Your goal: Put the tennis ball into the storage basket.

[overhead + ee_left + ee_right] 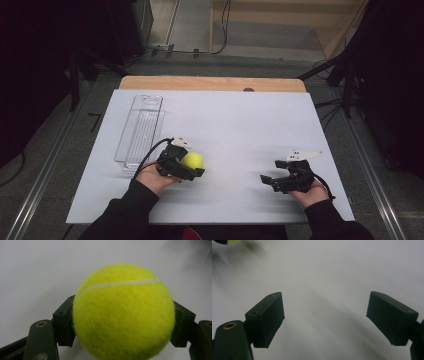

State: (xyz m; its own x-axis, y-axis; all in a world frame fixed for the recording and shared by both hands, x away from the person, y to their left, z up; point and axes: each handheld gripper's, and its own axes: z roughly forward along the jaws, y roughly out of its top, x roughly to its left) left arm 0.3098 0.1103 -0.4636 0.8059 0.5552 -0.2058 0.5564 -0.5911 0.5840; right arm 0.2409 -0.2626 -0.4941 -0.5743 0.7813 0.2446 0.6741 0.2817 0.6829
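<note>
My left gripper (192, 166) clamps the tennis ball (123, 312), whose white seam shows close up; my right gripper (325, 317) gapes wide, holding nothing.

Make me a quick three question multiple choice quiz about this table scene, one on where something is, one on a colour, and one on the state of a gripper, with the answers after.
1. The clear tray lies where?
A. far left of the board
B. near right corner
C. on the floor

2. The tennis ball is:
A. orange
B. yellow-green
C. white

3. The right gripper is:
A. shut on the ball
B. shut on nothing
C. open

Answers: 1 A, the high view shows it beyond the left gripper. 2 B, fuzzy yellow-green with a pale seam. 3 C, its jaws stand wide apart over bare white board.
</note>
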